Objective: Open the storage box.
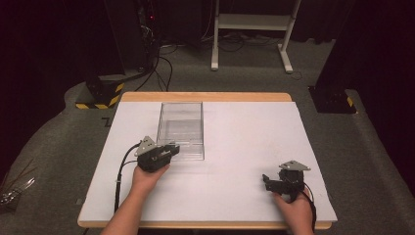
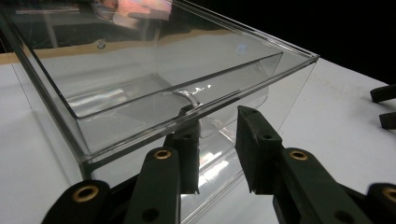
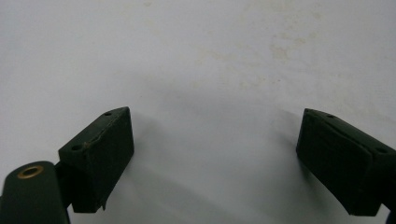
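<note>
A clear plastic box [image 1: 180, 128] with no lid stands on the white table [image 1: 244, 147], left of its middle. My left gripper [image 1: 172, 148] is at the box's near edge. In the left gripper view the clear box [image 2: 140, 93] has its near wall passing between the jaws of my left gripper [image 2: 217, 135]: one jaw shows through the plastic from inside the box, the other stands outside, and a gap remains between them. My right gripper [image 1: 266, 181] rests near the table's front right. In its own view my right gripper [image 3: 212, 154] is open over bare white surface.
The box looks empty. The right gripper's jaw tips [image 2: 385, 105] show far off at the right edge of the left gripper view. Beyond the table, on grey carpet, stand a white frame [image 1: 254, 34], black stands and cables [image 1: 161, 68].
</note>
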Demonstrator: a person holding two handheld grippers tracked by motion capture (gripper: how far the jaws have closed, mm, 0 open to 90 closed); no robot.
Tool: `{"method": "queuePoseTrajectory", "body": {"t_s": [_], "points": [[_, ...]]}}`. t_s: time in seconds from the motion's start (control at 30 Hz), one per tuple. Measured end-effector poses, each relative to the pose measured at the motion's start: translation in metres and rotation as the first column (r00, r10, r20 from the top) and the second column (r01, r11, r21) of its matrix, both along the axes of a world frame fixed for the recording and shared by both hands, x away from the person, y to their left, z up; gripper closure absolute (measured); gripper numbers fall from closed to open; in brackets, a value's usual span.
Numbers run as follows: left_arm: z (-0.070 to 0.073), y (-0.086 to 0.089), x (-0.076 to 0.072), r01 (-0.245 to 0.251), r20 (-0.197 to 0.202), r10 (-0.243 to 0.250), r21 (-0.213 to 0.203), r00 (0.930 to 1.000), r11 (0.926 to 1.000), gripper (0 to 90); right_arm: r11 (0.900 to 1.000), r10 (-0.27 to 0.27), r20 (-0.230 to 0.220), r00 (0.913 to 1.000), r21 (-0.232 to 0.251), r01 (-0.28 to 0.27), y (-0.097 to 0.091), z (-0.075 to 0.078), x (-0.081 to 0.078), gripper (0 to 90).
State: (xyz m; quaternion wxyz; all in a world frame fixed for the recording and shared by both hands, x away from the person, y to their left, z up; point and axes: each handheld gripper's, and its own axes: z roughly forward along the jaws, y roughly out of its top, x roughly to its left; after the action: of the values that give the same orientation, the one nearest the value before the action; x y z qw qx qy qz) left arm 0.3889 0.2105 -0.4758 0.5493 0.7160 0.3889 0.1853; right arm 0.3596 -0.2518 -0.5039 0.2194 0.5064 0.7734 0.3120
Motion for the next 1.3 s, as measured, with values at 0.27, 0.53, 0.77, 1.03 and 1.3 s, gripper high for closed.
{"method": "queuePoseTrajectory", "body": {"t_s": [0.27, 0.53, 0.77, 1.03, 1.3], "points": [[-0.003, 0.005, 0.001, 0.035, 0.011, -0.035, -0.022, 0.9993, 0.9992, 74.4, 1.0000, 0.000, 0.000, 1.0000, 0.000, 0.000, 0.000, 0.000, 0.000, 11.2], [-0.004, 0.009, 0.002, 0.055, 0.008, -0.055, -0.038, 0.9985, 0.9978, 76.9, 1.0000, 0.000, 0.001, 1.0000, 0.000, 0.000, 0.000, 0.000, 0.000, 11.2], [-0.004, 0.010, 0.000, 0.061, 0.015, -0.060, -0.038, 0.9981, 0.9974, 78.1, 1.0000, 0.000, 0.001, 1.0000, 0.000, 0.000, 0.000, 0.000, 0.000, 11.3], [-0.005, 0.013, -0.006, 0.076, 0.021, -0.075, -0.050, 0.9969, 0.9958, 79.3, 1.0000, 0.000, 0.001, 1.0000, 0.000, 0.000, 0.000, 0.000, 0.000, 11.3], [-0.007, 0.014, -0.013, 0.077, 0.027, -0.075, -0.067, 0.9968, 0.9948, 80.0, 1.0000, 0.000, 0.001, 1.0000, 0.000, 0.000, 0.000, 0.000, 0.000, 11.3]]}}
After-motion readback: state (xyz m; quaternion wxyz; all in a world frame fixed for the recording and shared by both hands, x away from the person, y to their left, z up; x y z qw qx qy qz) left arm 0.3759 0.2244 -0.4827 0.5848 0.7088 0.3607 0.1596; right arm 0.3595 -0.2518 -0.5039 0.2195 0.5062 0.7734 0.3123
